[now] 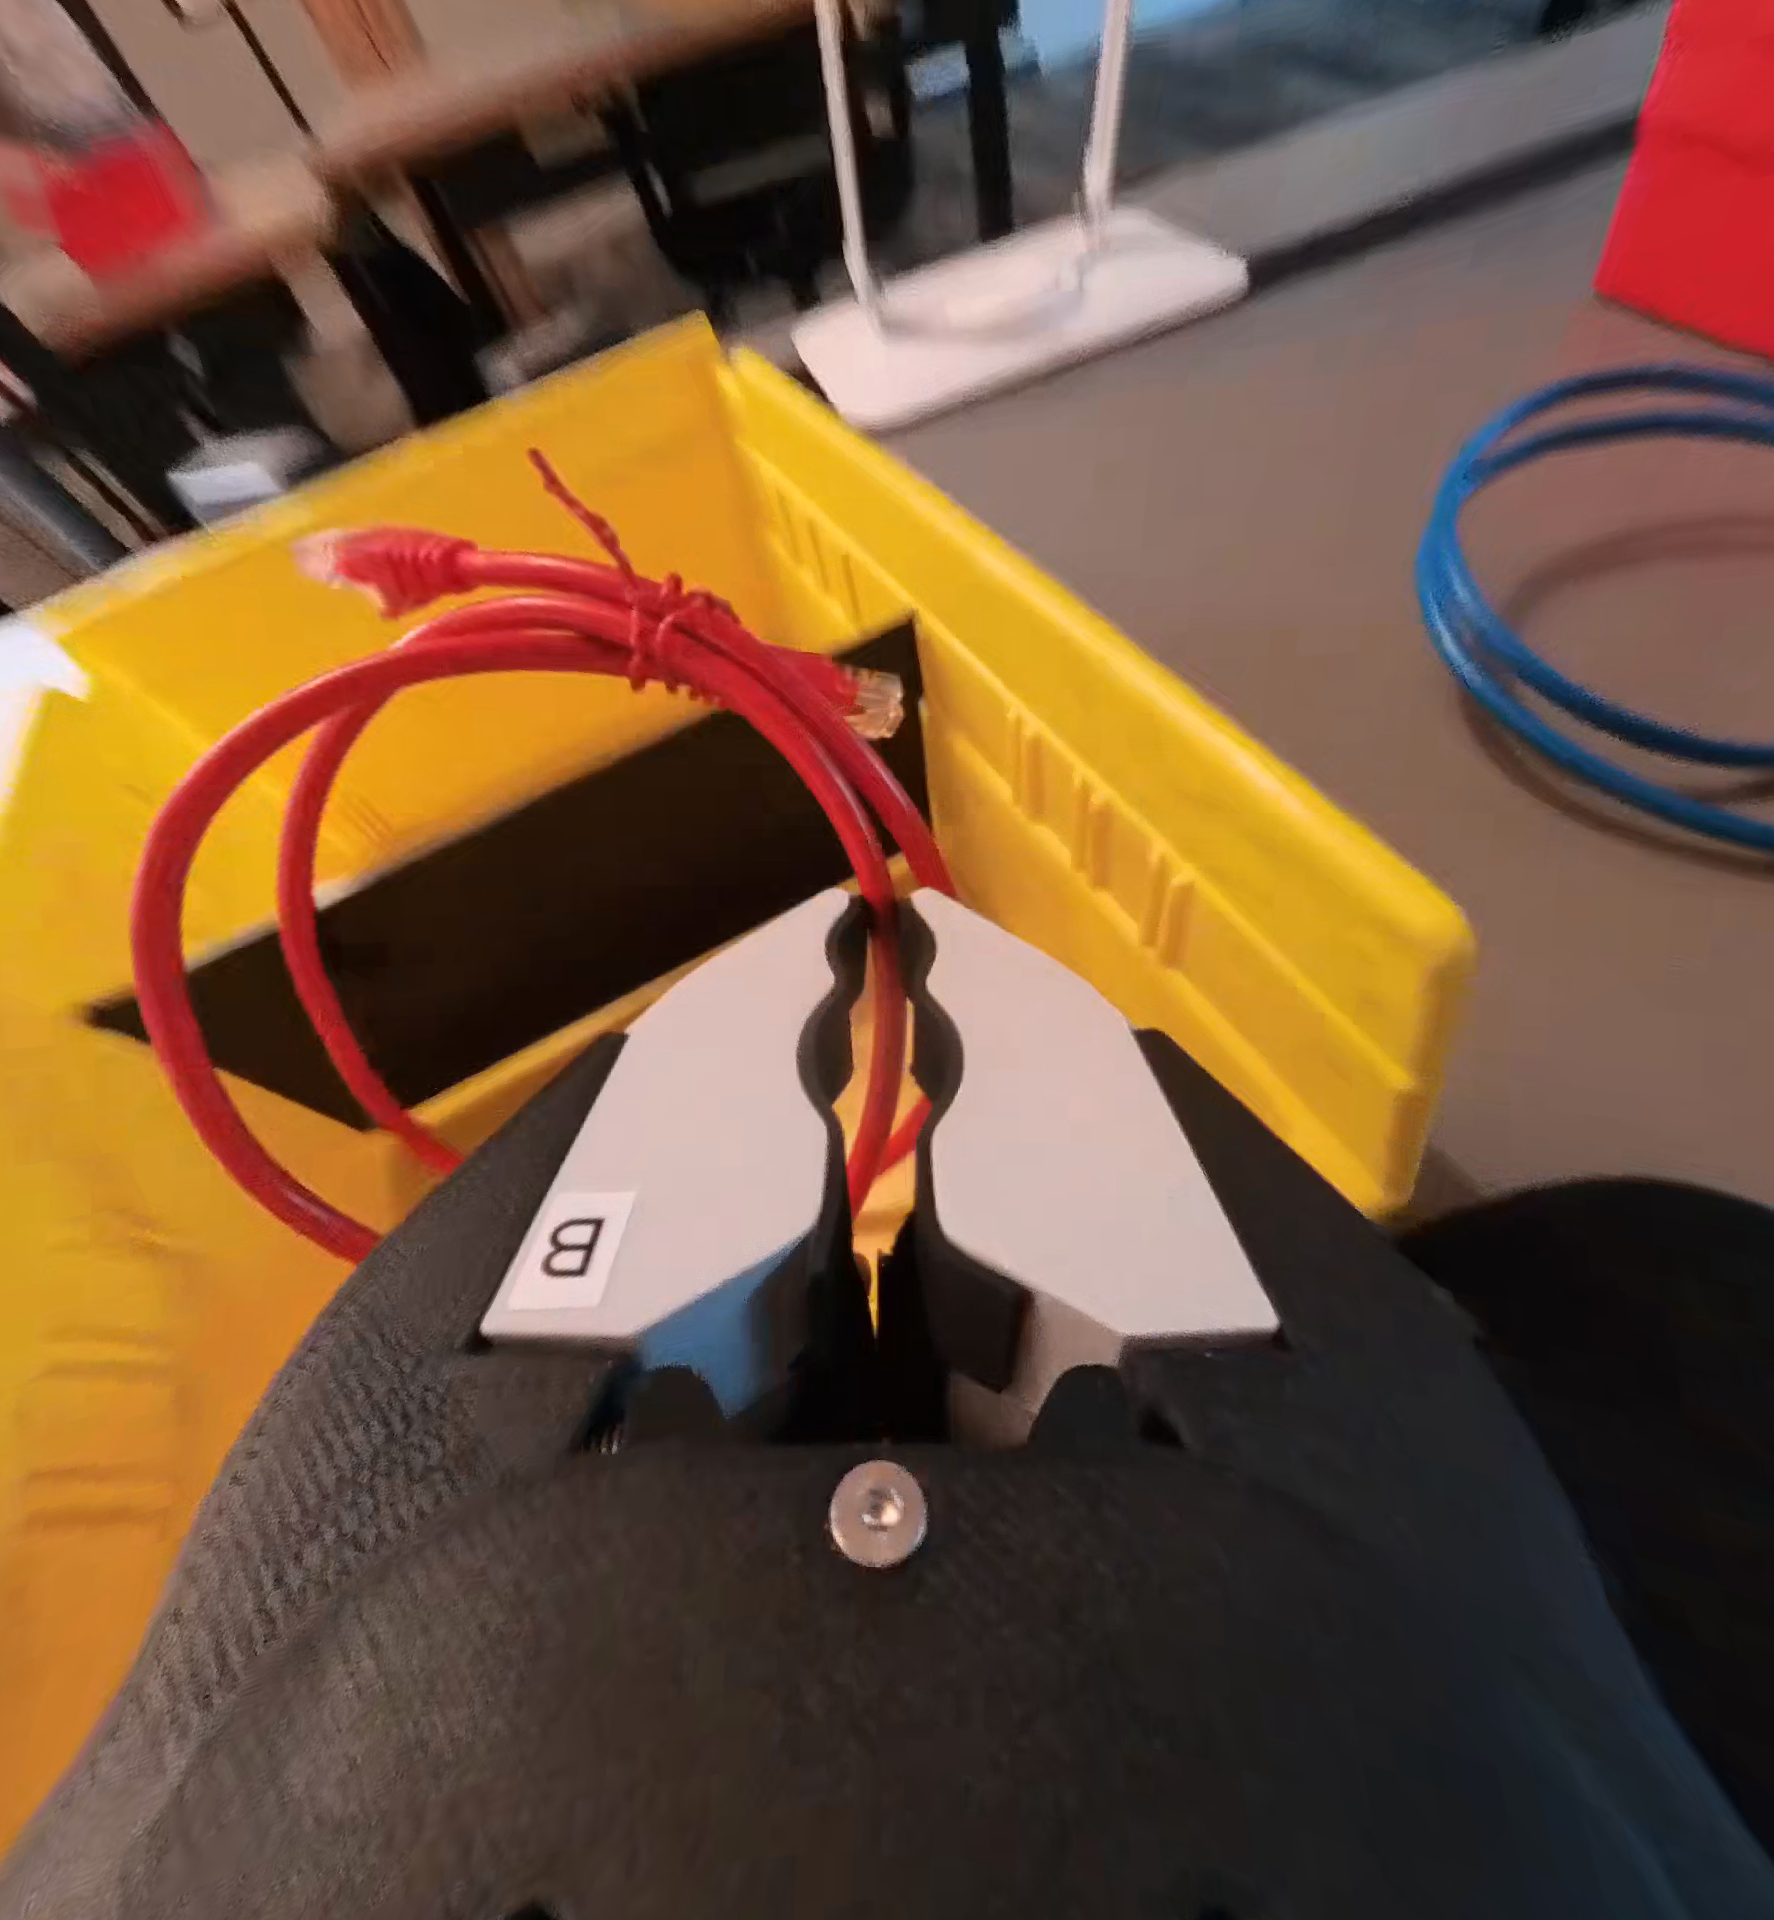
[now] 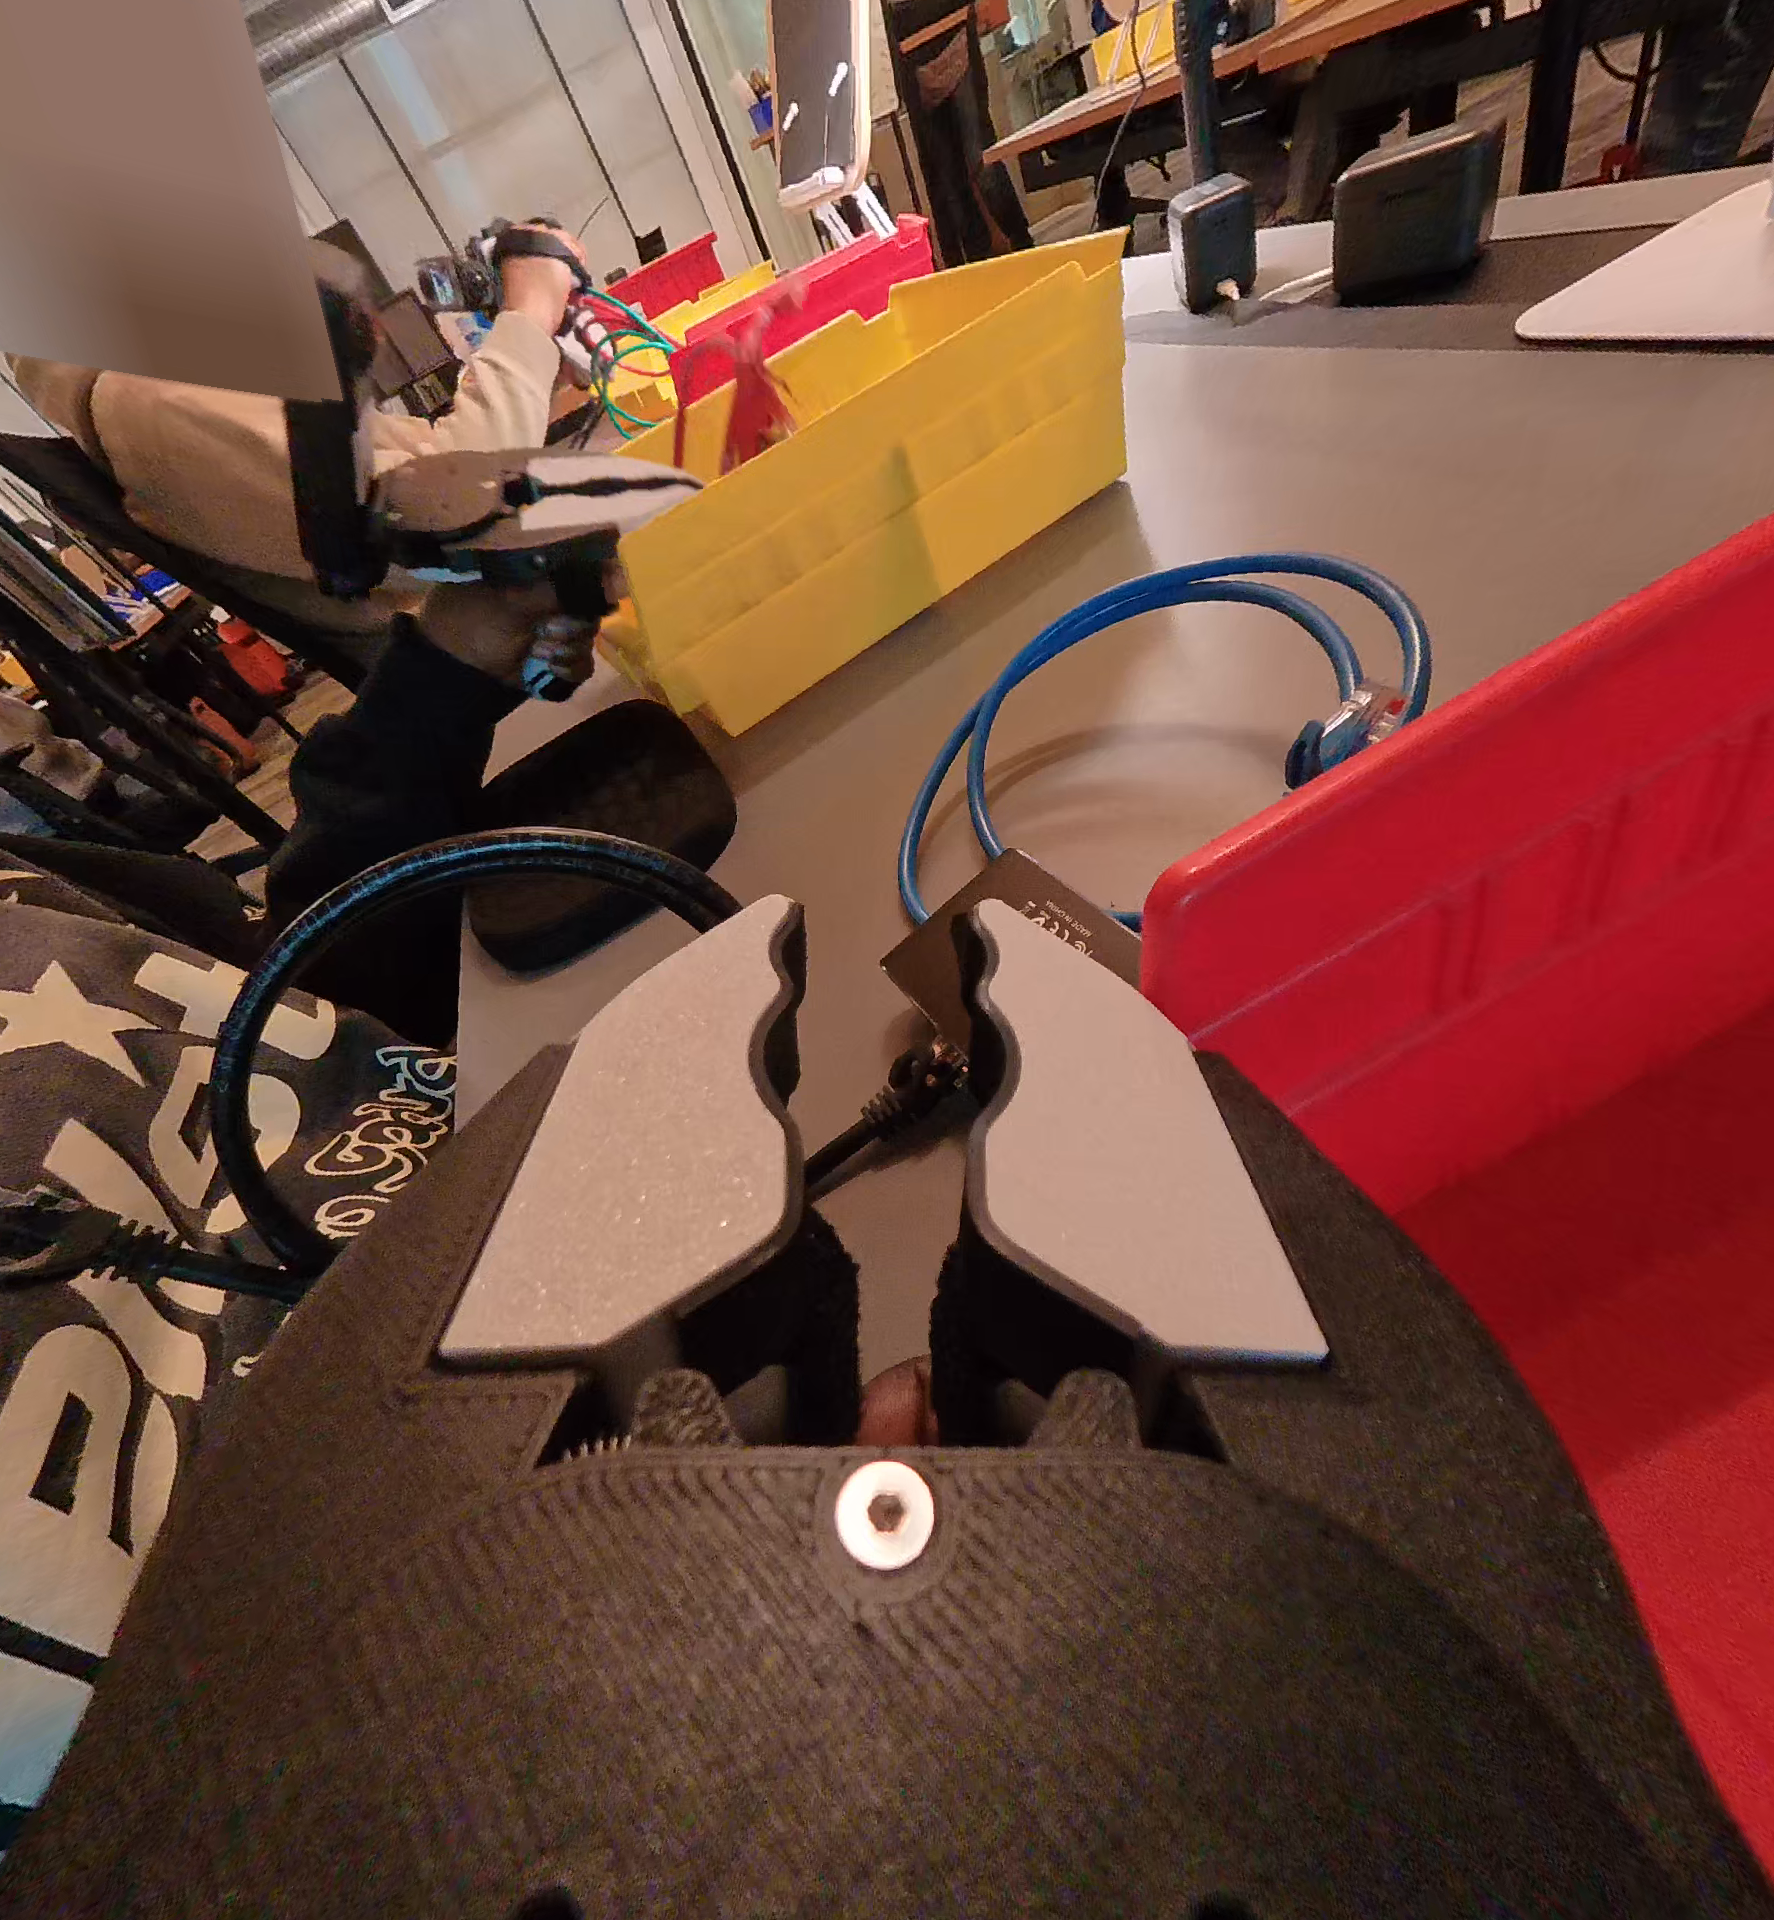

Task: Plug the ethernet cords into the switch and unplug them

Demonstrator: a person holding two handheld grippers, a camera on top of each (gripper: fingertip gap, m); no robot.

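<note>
A: Left wrist view: left gripper [image 1: 888,914] is clamped narrow on a red ethernet cord [image 1: 239,831], a coil bundled with a red twist tie [image 1: 654,623]. It hangs over the yellow bin [image 1: 1226,831], above the black divider [image 1: 550,883]. One plug [image 1: 374,566] points toward the bin's far left corner, the other [image 1: 878,707] sits near the right wall.

B: Where's the switch from there?

A: Not in that view. Right wrist view has it: the small black switch [image 2: 1070,914] lies on the table [image 2: 1382,468] at the near edge, against the red bin [image 2: 1485,883], touching the right gripper [image 2: 888,940] at its right fingertip. Jaws are moderately spread, nothing pinched. A thin black lead [image 2: 893,1112] runs in at the switch between the fingers.

B: So the right one is nearer.

A: Much nearer. Left gripper [image 2: 602,488] is well apart, over the yellow bin's [image 2: 862,540] near end. I'd say the red cord has to travel right, toward the near edge, and the tie has to come off first.

B: Other cords?

A: Blue cord [image 2: 1174,644] is coiled on the table between the bins, with its plug by the red bin. Black cord [image 2: 343,987] loops off the near edge.
</note>
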